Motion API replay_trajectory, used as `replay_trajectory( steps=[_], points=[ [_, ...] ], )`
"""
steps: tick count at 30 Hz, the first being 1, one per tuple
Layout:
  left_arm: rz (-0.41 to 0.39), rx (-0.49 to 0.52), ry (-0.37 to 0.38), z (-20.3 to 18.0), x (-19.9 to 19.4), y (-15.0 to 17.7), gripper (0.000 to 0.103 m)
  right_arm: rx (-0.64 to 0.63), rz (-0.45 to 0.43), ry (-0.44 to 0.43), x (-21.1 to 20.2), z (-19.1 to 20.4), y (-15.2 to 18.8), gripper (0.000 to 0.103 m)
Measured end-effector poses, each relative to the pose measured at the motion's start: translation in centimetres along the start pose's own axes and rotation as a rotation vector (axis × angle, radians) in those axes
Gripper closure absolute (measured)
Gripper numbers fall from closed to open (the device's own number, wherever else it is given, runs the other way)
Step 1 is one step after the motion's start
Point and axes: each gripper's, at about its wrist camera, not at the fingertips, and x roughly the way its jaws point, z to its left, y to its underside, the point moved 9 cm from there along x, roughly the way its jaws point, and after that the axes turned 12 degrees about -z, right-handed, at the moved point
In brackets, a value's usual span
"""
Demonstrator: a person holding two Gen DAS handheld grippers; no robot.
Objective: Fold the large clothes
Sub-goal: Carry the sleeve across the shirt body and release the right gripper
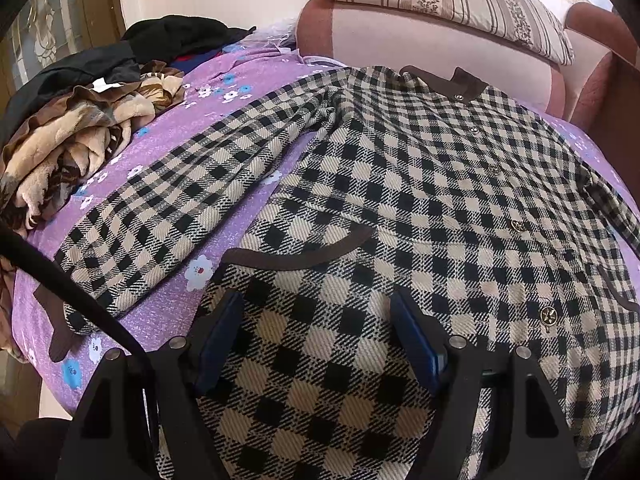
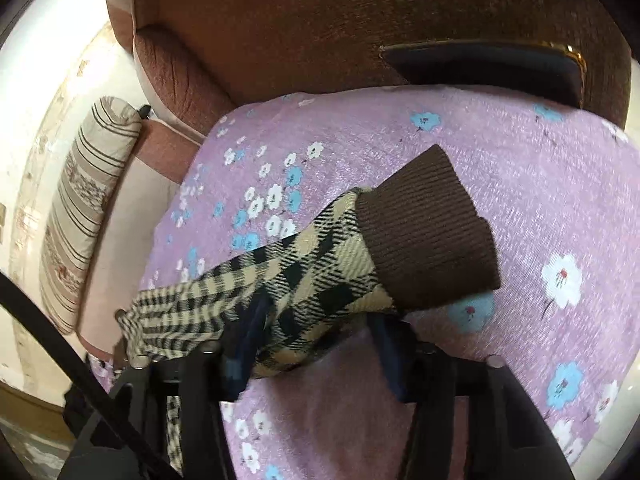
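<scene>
With the right claw (image 2: 316,332) closing on the checked jacket's sleeve (image 2: 304,280) just behind its brown cuff (image 2: 428,236) — left claw (image 1: 316,340) wide and empty over the hem — I'd carry it flat across the chest.

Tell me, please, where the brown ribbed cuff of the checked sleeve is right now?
In the right wrist view, the brown ribbed cuff sits mid-frame on the purple flowered sheet, just beyond the right hand-held gripper.

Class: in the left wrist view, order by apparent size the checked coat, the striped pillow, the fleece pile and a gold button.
1. checked coat
2 and 3. striped pillow and fleece pile: similar; differing distance from the camera leaves their order unsure
4. gold button
</scene>
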Motion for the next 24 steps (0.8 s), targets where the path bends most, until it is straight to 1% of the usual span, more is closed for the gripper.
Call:
replay_trajectory(
  steps=[1,2,3,6,9,12,17,20,24],
  points=[
    [0.0,0.0,0.0,0.0,0.0,0.0,0.028,-0.007,0.001,0.012,0.1,-0.2,-0.1,0.064],
    [0.0,0.0,0.0,0.0,0.0,0.0,0.028,-0.01,0.0,0.02,0.2,-0.3,-0.1,0.073],
    [0.0,0.0,-0.001,0.0,0.0,0.0,0.028,-0.013,0.0,0.03,0.3,-0.5,-0.2,0.078],
    [0.0,0.0,-0.001,0.0,0.0,0.0,0.028,-0.028,-0.006,0.04,0.3,-0.5,-0.4,0.084],
    [0.001,-0.002,0.0,0.0,0.0,0.0,0.028,-0.074,-0.023,0.054,0.0,0.1,-0.5,0.089],
    [0.001,-0.003,0.002,0.0,0.0,0.0,0.028,-0.141,-0.049,0.063,-0.5,1.6,-0.8,0.092],
    [0.003,-0.011,0.007,0.1,0.0,0.1,0.028,-0.281,-0.087,0.058,-1.3,5.3,-0.8,0.094],
    [0.003,-0.016,0.009,0.2,0.0,0.1,0.028,-0.36,-0.1,0.035,-1.7,7.9,-0.2,0.094],
    [0.005,-0.026,0.015,0.3,-0.1,-0.1,0.028,-0.45,-0.093,-0.018,-2.0,11.9,1.5,0.094]
  ],
)
